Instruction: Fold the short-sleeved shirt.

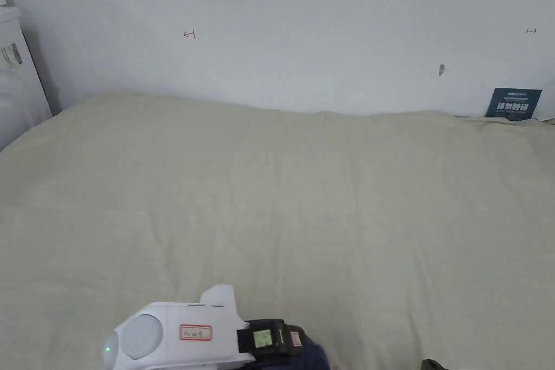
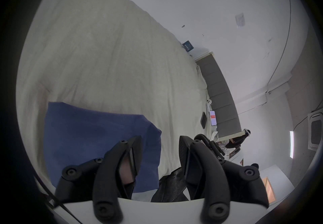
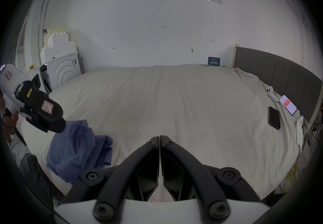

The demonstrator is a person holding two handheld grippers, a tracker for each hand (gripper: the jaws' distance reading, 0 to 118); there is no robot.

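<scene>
Head view: left tongs (image 1: 295, 339) at 6 o'clock, white body with black front end low over the cream bed (image 1: 325, 198); jaw state not readable here. Sliver of dark blue shirt (image 1: 320, 357) just under that front end, at the near edge of the bed. White wall (image 1: 298, 35) at 12 o'clock.

Left gripper view: left tongs (image 2: 160, 151) spread wide, nothing between the jaws. Shirt (image 2: 87, 137) from 7 to 8 o'clock on the bed (image 2: 104, 53), deep blue, a broad smooth panel with a straight upper edge and a rounded corner by the left-hand jaw. Right tongs (image 2: 209, 142) just behind the right-hand jaw, state not readable.

Right gripper view: right tongs (image 3: 159, 142) pressed together, tips meeting, pinching nothing, over bare bed (image 3: 174, 96). Shirt (image 3: 78, 147) at 8 o'clock near the bed's front edge, blue, bunched in soft folds, unfolded heap. Left tongs (image 3: 57, 126) at 9 o'clock, just above the heap; contact with the cloth not clear. Dark phone (image 3: 274, 117) at 3 o'clock, near the grey headboard (image 3: 279, 74).
</scene>
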